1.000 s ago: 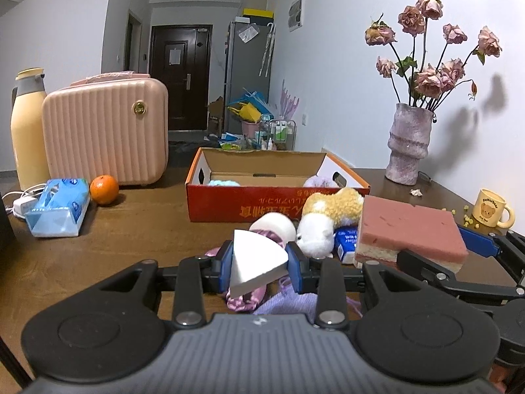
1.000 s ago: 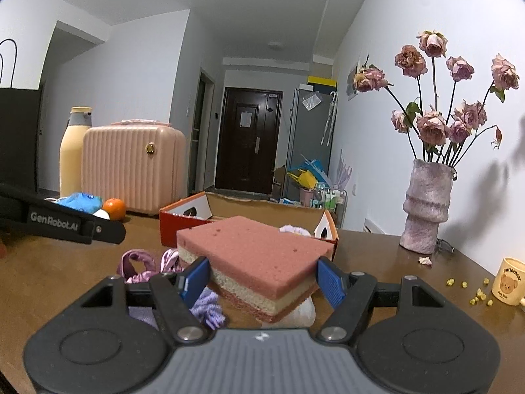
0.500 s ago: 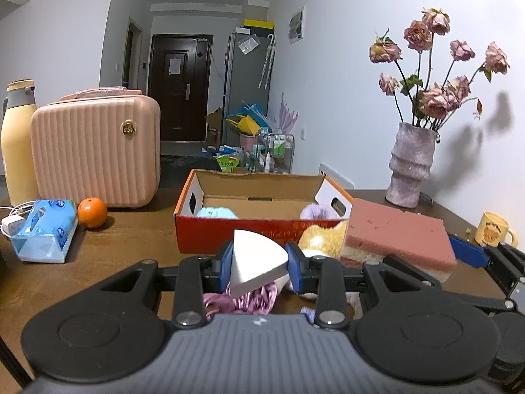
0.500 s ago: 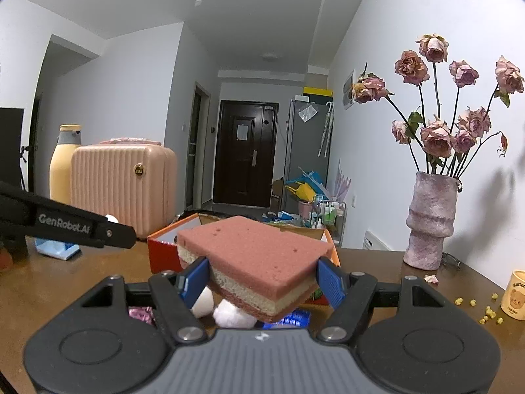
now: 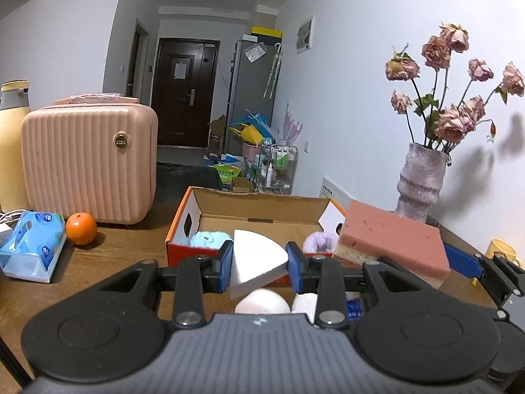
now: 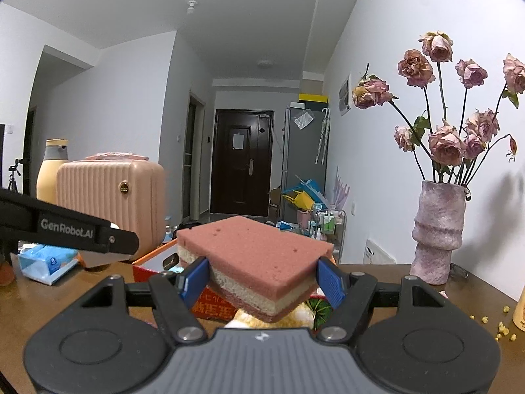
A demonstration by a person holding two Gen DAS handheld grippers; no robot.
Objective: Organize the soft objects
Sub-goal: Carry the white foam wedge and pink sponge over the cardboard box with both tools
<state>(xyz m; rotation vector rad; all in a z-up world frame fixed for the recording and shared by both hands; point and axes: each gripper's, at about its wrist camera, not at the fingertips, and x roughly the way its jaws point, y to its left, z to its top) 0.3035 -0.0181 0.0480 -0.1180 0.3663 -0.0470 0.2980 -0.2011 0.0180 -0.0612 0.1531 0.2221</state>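
Note:
My left gripper (image 5: 260,264) is shut on a white wedge-shaped sponge (image 5: 254,262), held in the air just in front of the open red cardboard box (image 5: 249,220). Inside the box lie a light blue fluffy ball (image 5: 210,239) and a purple fluffy ball (image 5: 320,241). My right gripper (image 6: 262,279) is shut on a pink and cream layered sponge (image 6: 259,257), also seen in the left wrist view as the pink sponge (image 5: 392,241) at the box's right end. Below the grippers lie a white round soft thing (image 5: 262,302) and a yellow plush toy (image 6: 288,320).
A pink ribbed suitcase (image 5: 88,161), a yellow bottle (image 5: 11,144), an orange (image 5: 81,228) and a blue tissue pack (image 5: 32,246) stand on the left of the wooden table (image 5: 108,256). A vase of dried roses (image 5: 421,177) and a yellow mug (image 5: 502,251) are on the right.
Both grippers have risen and moved forward toward the red box with their sponges. The loose soft things on the table have slid down under the grippers, and the box's inside now shows.

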